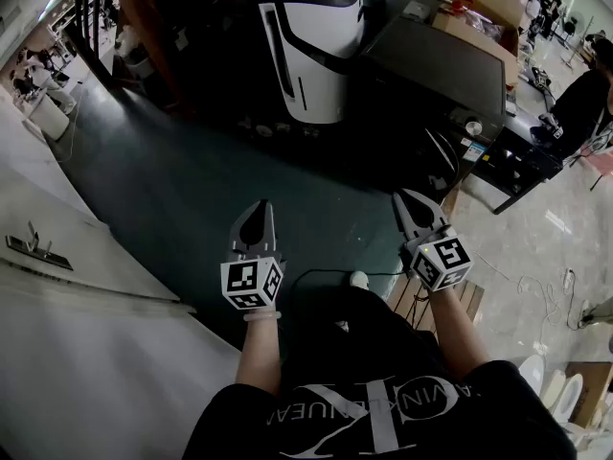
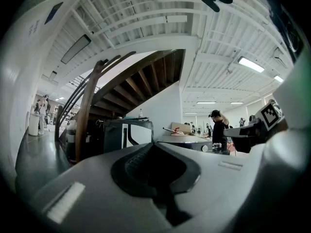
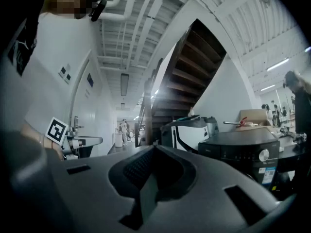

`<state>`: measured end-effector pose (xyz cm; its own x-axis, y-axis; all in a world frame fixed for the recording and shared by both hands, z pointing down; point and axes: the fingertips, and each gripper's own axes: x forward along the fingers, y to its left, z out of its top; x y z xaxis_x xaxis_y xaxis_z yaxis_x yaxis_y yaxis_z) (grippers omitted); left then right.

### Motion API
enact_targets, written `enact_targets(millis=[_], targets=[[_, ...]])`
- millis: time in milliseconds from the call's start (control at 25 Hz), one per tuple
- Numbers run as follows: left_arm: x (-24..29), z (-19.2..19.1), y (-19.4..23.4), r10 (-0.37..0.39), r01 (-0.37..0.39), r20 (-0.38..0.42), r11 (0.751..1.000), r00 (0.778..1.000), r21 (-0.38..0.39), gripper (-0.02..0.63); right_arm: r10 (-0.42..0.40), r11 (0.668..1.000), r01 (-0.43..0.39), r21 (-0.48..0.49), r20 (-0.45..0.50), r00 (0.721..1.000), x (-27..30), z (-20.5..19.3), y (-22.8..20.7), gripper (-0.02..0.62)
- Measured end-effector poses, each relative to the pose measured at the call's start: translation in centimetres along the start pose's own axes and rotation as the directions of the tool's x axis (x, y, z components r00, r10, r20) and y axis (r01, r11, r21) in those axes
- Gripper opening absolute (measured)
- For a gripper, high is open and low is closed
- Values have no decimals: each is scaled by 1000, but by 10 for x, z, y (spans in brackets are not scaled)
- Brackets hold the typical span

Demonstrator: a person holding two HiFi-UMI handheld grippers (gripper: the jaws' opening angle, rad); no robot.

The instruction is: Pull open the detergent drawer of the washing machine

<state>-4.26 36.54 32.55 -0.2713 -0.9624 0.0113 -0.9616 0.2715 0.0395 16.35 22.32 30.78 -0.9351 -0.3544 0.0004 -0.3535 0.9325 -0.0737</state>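
Observation:
The dark washing machine stands ahead and to the right, with a round knob on its front panel. In the right gripper view the washing machine sits at the right, its knob facing me; the drawer is too dark to make out. My left gripper is held level over the dark floor, jaws shut and empty. My right gripper is level beside it, also shut on nothing, well short of the machine. The jaws of the left gripper and of the right gripper meet at the tips.
A white-and-black appliance stands ahead by a wooden staircase. A cardboard box lies behind the washer. A white wall and door handle are at left. Cables trail on the floor at right; people stand far off.

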Motion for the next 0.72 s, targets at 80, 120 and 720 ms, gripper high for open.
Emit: enact_targets(millis=[80, 120, 720], targets=[[-2, -1, 5, 3, -3, 0, 1000, 1000, 0, 9, -6, 1000, 6, 1, 0, 1000, 3, -1, 2, 12], [-2, -1, 6, 4, -4, 0, 1000, 1000, 0, 9, -7, 1000, 7, 4, 2, 1000, 5, -1, 2, 12], [12, -14, 8, -6, 6, -27, 1000, 1000, -30, 9, -9, 1000, 9, 13, -31, 999, 18, -14, -10, 12]])
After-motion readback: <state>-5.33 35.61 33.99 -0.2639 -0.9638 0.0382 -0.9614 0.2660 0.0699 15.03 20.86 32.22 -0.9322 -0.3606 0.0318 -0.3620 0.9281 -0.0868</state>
